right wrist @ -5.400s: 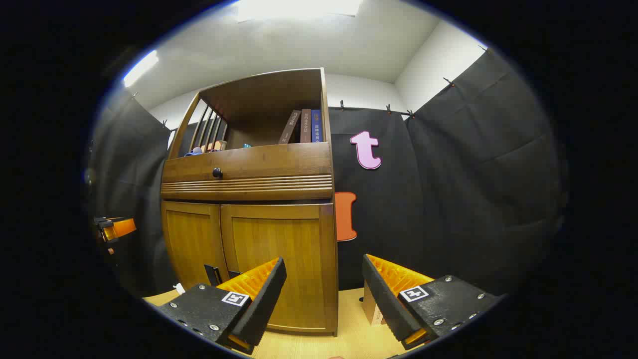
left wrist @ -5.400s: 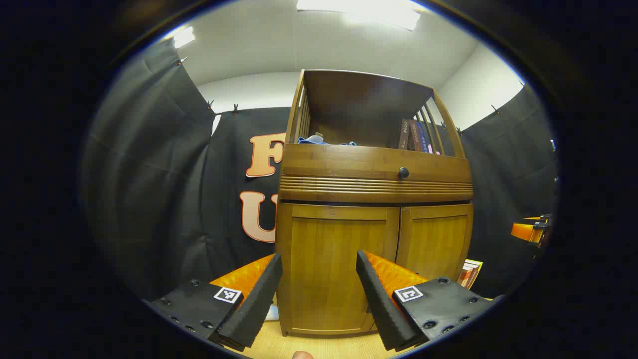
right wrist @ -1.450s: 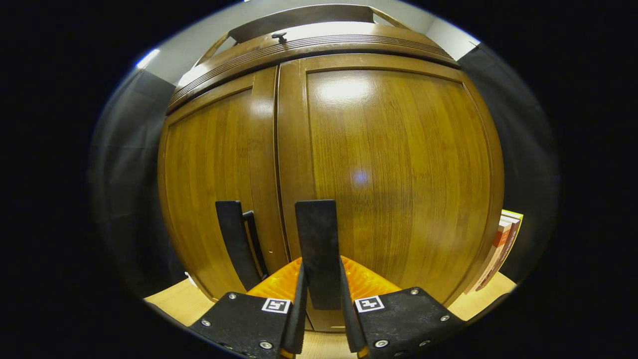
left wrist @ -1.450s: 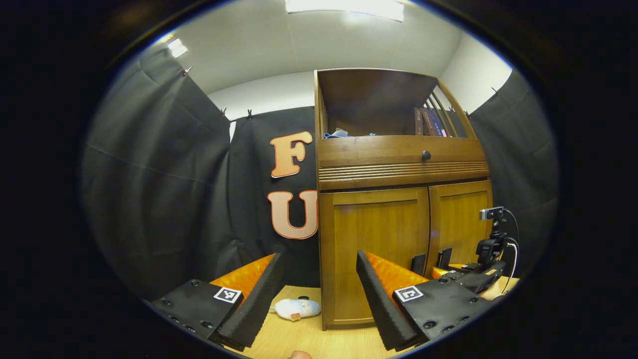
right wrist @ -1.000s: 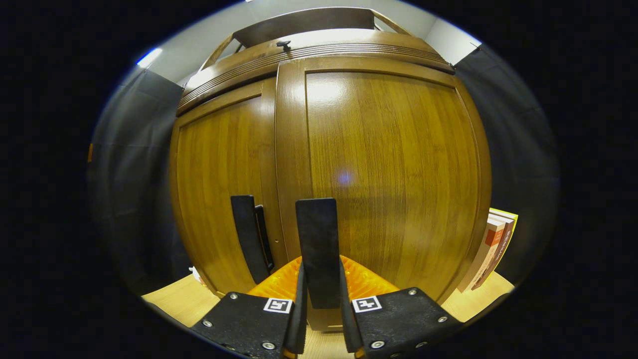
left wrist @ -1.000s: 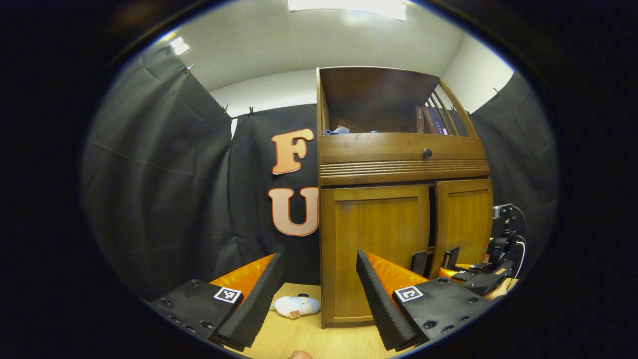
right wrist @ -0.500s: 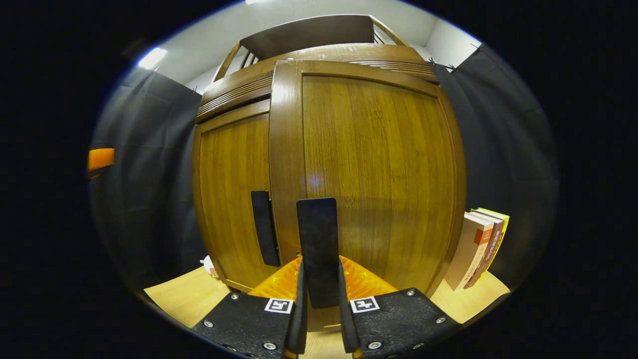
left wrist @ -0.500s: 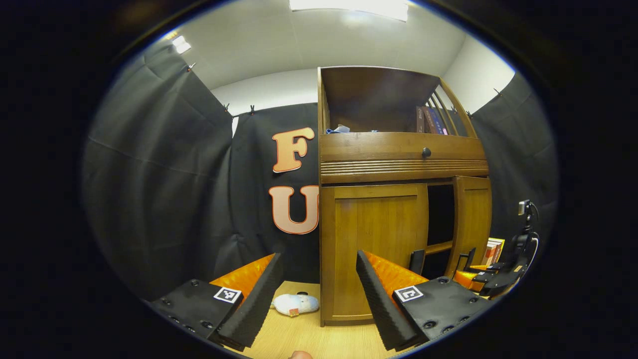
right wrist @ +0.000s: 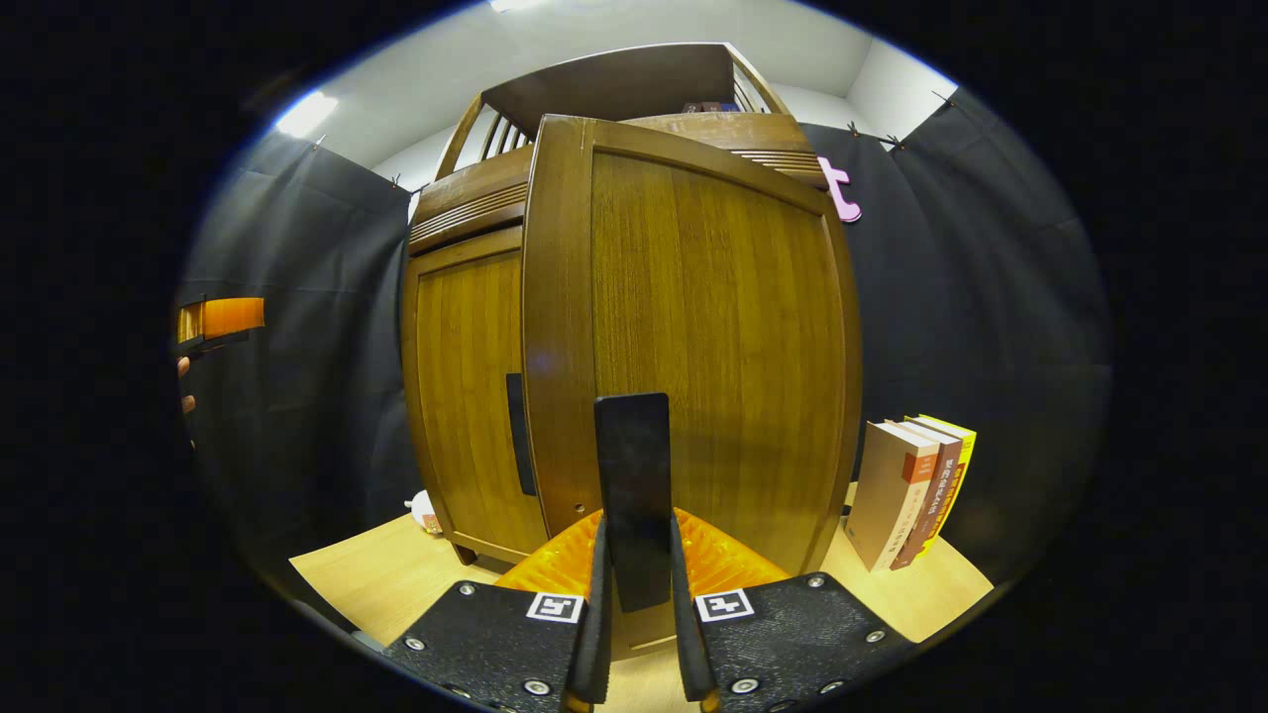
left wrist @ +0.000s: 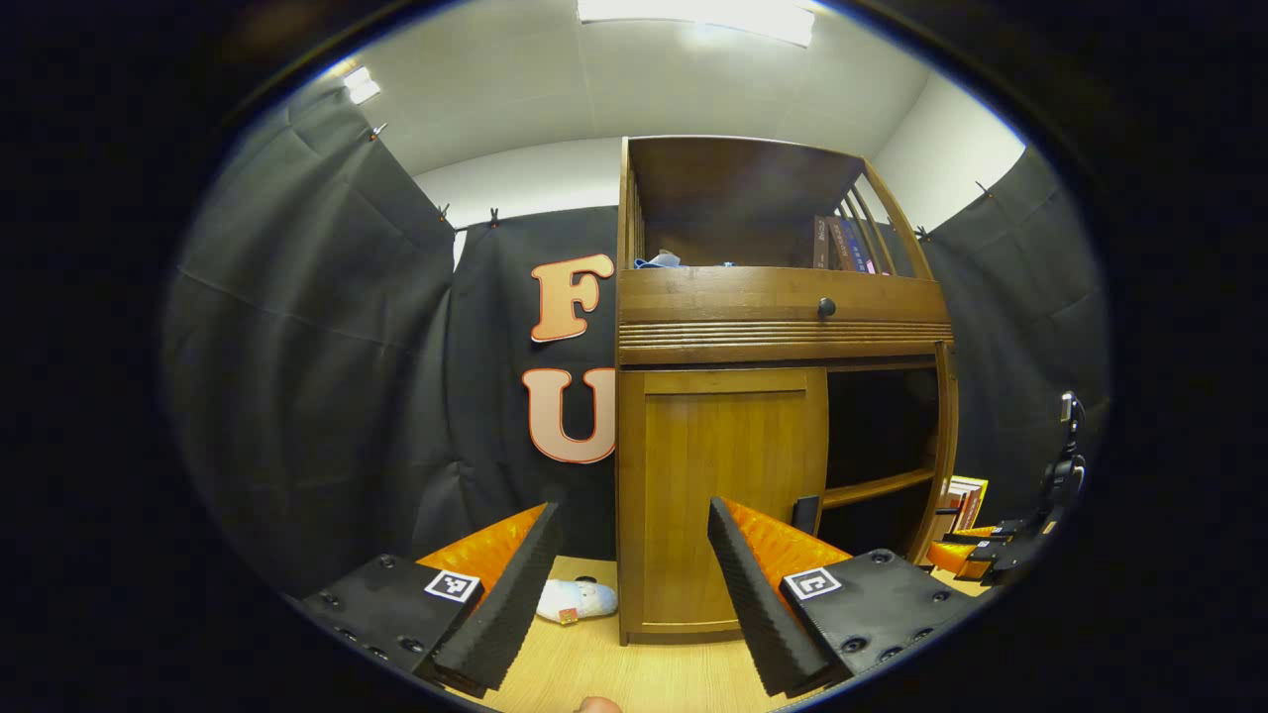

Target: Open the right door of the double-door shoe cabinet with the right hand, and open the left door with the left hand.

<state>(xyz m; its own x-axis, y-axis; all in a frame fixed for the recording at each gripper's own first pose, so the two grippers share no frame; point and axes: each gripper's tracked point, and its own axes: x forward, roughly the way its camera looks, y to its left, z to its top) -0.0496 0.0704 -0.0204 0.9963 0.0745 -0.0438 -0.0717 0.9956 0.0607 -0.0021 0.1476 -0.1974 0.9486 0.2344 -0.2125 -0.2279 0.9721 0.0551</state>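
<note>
Two wooden doors fronted the brown shoe cabinet [left wrist: 773, 317]. Its right door [right wrist: 693, 347] stood swung wide, seen nearly edge-on in the left gripper view, baring a dark interior with a wooden shelf [left wrist: 877, 487]. The right gripper [right wrist: 634, 555] was clenched on that door's flat black handle [right wrist: 632, 465], both fingers pressing it. The left door [left wrist: 728, 495] sat closed, its own black handle [left wrist: 805, 513] untouched. The left gripper [left wrist: 629, 584] hung spread wide, apart from the cabinet. Several upright books [right wrist: 911, 490] stood on the pale wooden floor [right wrist: 386, 584] beside the cabinet.

bright ceiling panel [left wrist: 693, 15] | sharp | fisheye-bent edges | cabinet interior dark
</note>
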